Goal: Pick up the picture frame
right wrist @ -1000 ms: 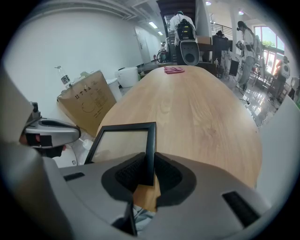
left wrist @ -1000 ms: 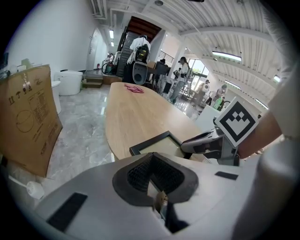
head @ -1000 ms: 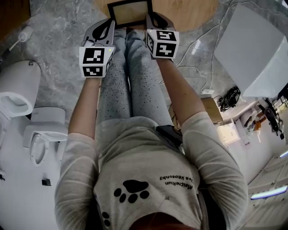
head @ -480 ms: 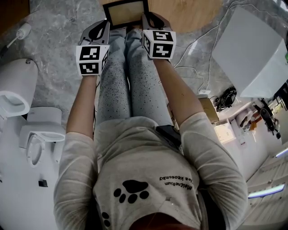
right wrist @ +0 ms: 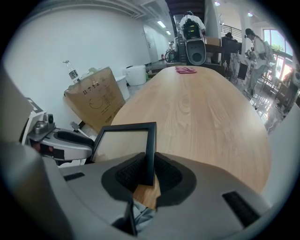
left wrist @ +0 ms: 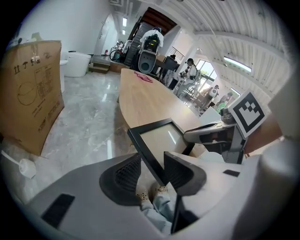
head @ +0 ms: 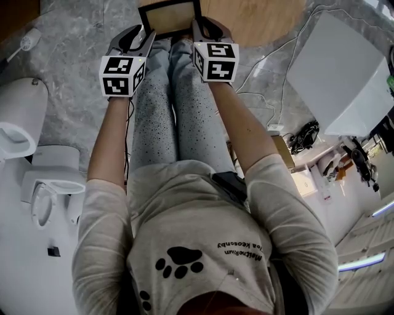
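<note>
The picture frame [head: 171,16], black with a pale beige inside, is held upright over the near edge of the wooden table [head: 258,18]. My left gripper [left wrist: 152,166] is open and its jaws have just been opening. The frame's left bar [left wrist: 149,152] stands between the pads, clear of the left pad. My right gripper [right wrist: 147,171] is shut on the frame's right bar [right wrist: 150,150], with both pads pressed against it. In the head view the left gripper [head: 140,35] and right gripper [head: 203,27] flank the frame above the person's knees.
A cardboard box [left wrist: 33,89] stands on the grey marble floor left of the table. White toilets [head: 18,117] sit at the left and a white board [head: 345,74] and cables [head: 271,80] at the right. A speaker [right wrist: 196,51] and a pink cloth [right wrist: 186,70] lie at the table's far end.
Both grippers and the frame have shifted a little toward the top of the head view. The left gripper's marker cube has drifted left.
</note>
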The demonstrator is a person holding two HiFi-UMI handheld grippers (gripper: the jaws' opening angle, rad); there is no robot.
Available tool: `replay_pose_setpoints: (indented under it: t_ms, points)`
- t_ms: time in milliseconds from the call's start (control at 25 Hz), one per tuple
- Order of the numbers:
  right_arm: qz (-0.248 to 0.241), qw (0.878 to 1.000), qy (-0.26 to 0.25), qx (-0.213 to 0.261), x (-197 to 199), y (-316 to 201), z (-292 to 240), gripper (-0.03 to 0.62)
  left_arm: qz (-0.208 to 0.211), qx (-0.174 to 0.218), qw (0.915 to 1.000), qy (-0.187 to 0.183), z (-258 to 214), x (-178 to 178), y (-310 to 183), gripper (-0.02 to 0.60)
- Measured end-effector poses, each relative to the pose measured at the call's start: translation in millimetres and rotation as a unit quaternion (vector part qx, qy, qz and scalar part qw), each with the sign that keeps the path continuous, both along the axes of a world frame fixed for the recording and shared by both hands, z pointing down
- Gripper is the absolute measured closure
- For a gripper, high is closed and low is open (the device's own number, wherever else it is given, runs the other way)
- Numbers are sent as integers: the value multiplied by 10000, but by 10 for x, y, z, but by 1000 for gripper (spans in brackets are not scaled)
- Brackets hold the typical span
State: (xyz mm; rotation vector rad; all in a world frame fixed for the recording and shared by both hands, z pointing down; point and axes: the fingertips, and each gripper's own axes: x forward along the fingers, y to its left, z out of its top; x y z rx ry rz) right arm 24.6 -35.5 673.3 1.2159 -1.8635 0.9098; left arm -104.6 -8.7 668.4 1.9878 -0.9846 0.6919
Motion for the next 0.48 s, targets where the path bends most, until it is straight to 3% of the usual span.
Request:
replay_pose_setpoints:
  t_ms: [480]
  points:
    - [-79,9999,-119,82,-14,29,7,523,-140,-508,9952,820,142,38,-25,405]
